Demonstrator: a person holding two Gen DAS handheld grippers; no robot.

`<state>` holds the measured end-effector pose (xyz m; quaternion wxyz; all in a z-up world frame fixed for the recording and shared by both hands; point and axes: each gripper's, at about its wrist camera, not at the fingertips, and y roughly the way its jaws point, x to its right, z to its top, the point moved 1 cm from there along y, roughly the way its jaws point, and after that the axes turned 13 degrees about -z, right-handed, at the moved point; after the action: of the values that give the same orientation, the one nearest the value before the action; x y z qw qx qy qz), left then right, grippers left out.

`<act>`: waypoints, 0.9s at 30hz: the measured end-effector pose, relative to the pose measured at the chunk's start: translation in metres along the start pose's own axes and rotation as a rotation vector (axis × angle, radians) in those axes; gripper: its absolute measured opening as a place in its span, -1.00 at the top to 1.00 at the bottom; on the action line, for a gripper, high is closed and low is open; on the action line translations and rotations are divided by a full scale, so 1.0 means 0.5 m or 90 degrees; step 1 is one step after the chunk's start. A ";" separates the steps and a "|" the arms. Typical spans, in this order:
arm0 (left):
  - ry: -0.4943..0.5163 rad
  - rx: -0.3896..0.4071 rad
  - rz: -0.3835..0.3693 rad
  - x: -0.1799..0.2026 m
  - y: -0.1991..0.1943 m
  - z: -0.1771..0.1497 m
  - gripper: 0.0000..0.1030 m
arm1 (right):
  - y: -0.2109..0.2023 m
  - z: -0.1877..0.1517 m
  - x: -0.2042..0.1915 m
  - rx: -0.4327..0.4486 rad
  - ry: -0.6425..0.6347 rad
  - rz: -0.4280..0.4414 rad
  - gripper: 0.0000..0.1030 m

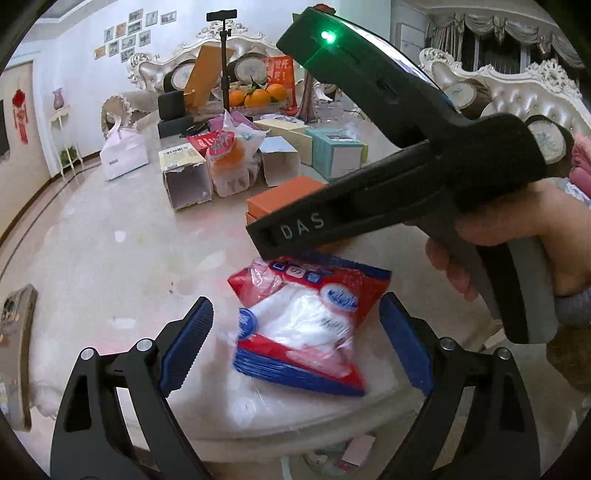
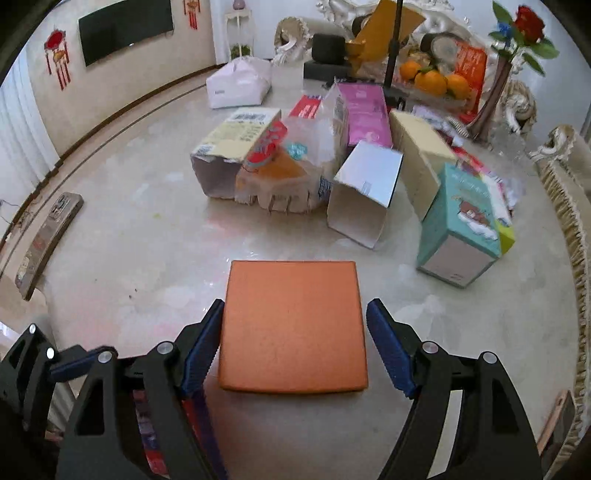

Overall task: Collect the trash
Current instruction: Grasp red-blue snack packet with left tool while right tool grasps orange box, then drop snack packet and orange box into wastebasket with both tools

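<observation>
Left tongs (image 1: 295, 343) spread wide, clamping nothing; between the blue pads (image 1: 186, 343), apart from both, a red, white and blue plastic packet (image 1: 306, 325) lying on the pale glossy marble tabletop (image 1: 110, 229). Just beyond it, right tongs' black body in a hand (image 1: 517, 251), green light lit. Right tongs (image 2: 293, 350) spread around an orange box (image 2: 291, 325) lying flat; left pad (image 2: 201, 350) close against its edge, possibly touching, right pad (image 2: 388, 350) clear of it, so no grip. Left of both tongs, at the table's rim, a phone (image 2: 48, 236). Farther ahead, mid-table, a heap of torn cartons (image 2: 229, 147), a crumpled clear bag (image 2: 288, 173), a teal box (image 2: 465, 225). Beyond those, oranges (image 2: 432, 79), a white bag (image 2: 236, 85). Farthest back, ornate cream sofas (image 1: 532, 96), framed pictures (image 1: 129, 33), a dark screen (image 2: 125, 26).
</observation>
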<state>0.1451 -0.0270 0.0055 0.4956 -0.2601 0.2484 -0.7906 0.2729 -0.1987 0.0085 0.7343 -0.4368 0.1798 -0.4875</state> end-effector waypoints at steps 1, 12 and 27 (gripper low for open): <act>0.000 -0.004 0.003 -0.001 0.004 0.002 -0.73 | 0.003 0.002 0.003 -0.004 0.004 0.008 -0.42; -0.013 -0.032 -0.015 -0.009 0.035 0.017 -0.73 | -0.022 -0.035 0.121 0.012 0.112 -0.019 -0.34; -0.003 0.006 -0.015 -0.015 -0.010 0.036 0.24 | -0.108 -0.162 0.141 0.050 0.179 -0.017 -0.34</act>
<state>0.1566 -0.0205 0.0210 0.4882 -0.2624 0.2408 -0.7967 0.2192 -0.3058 0.0193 0.7120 -0.3375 0.2560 -0.5600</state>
